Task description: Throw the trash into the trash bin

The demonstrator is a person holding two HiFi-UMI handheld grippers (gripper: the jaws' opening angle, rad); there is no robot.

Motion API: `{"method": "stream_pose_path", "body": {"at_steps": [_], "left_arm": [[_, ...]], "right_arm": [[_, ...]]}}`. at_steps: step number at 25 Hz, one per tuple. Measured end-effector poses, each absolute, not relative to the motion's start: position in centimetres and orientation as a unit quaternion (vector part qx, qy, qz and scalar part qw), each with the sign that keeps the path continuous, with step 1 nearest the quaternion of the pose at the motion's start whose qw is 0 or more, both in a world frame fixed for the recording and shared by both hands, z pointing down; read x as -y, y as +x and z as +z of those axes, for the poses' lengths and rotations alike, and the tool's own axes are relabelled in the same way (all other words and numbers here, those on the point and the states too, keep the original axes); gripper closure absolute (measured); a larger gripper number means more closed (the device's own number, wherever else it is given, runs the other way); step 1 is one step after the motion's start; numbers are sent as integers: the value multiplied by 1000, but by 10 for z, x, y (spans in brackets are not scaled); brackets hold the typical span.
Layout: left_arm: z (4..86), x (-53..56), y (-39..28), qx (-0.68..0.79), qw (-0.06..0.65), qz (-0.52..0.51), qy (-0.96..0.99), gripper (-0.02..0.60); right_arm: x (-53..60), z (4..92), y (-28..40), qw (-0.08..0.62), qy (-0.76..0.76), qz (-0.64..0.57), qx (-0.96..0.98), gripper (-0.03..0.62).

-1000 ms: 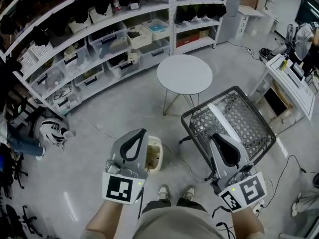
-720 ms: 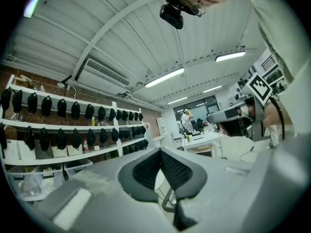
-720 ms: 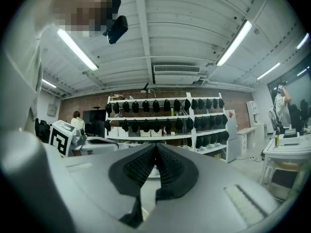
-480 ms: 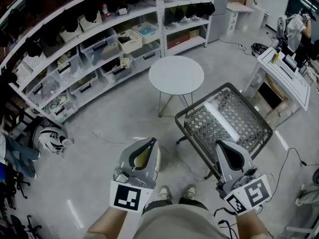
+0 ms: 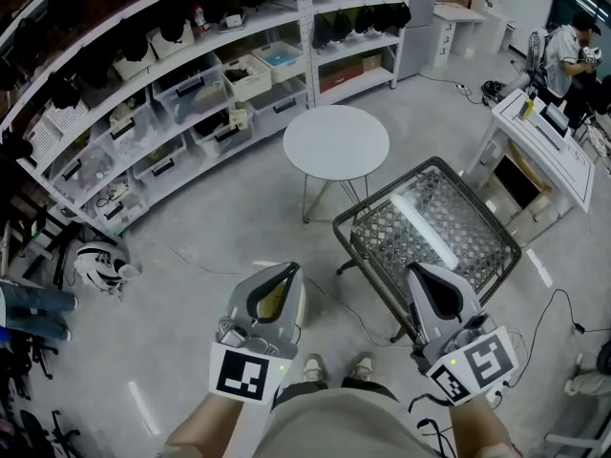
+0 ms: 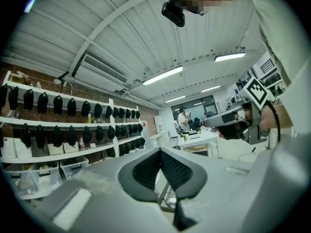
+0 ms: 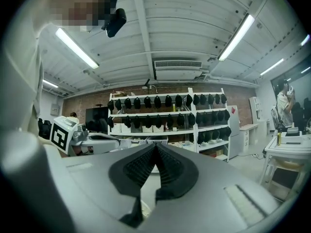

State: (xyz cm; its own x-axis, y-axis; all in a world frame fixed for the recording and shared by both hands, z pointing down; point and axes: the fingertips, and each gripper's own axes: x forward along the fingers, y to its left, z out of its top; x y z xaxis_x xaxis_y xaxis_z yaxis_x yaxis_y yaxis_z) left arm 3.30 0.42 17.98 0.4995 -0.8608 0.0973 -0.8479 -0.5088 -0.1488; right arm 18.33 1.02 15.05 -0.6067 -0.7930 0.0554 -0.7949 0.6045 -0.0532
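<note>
**Half-hidden trash bin (image 5: 300, 303) under the left gripper (image 5: 286, 269)**

Only its pale rim shows (the rest is covered). Both grippers' jaws are pressed together, holding nothing. The right gripper (image 5: 416, 268) hovers right of the bin, by a wire cart (image 5: 449, 227).

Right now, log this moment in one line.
left gripper: shut, empty, over trash bin | right gripper: shut, empty, by wire cart | trash: none seen

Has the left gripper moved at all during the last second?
Yes, rightward in the head view: the left gripper now overlaps the trash bin, which earlier showed beside it.
</note>
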Motion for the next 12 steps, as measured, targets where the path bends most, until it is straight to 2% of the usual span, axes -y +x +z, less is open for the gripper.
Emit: {"method": "stream_pose_path", "body": {"at_steps": [12], "left_arm": [[177, 3, 28, -502, 35, -80, -860, 580]], "right_arm": [[1, 152, 183, 14, 440, 43, 897, 591]]}}
